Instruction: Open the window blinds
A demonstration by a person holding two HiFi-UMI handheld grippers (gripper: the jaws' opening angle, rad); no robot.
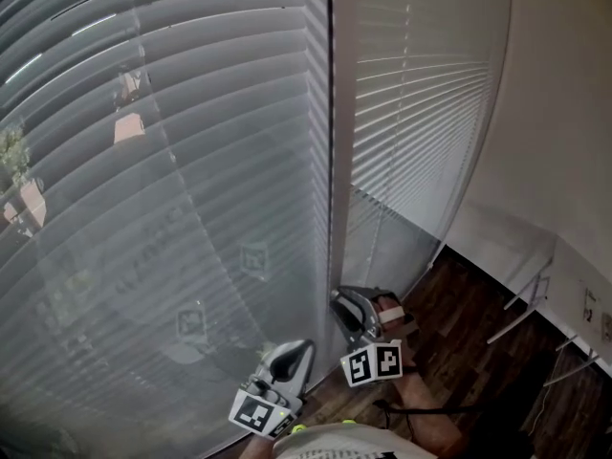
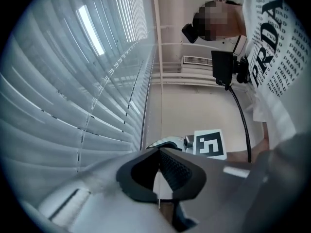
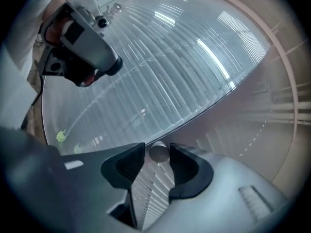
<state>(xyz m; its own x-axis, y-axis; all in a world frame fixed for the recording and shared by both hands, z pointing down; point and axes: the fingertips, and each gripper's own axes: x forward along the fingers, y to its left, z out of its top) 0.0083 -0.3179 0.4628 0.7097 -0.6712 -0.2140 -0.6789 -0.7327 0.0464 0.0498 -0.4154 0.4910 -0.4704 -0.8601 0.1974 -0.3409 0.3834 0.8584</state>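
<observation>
The job looks barely begun. The left claw [image 2: 159, 150] has its two tips pressed together. A thin string [image 2: 159, 203] seems to be pinched between them, though it is too thin to be sure. The right claw [image 1: 356, 306] sits just beside it, a bit higher. Its jaws are apart. The round grey end of a stick [image 3: 159, 153] pokes in between the jaws. The pads are very near it on both sides but do not seem to squeeze it. This is likely the stick that turns the slats, so the right claw is in the right spot to grab it.

Just past the claws stands the big blind [image 1: 172, 208]. It hangs all the way down over the glass. Its slats are tipped nearly flat, and only a little of the outside peeks through. A dark post [image 1: 330, 161] splits it from the second blind [image 1: 421, 113], which also hangs down with thin lines of light between its slats. Both blinds are yet to be opened.

Farther off are the pale wall [image 1: 564, 113] and the dark wood floor [image 1: 478, 342].
</observation>
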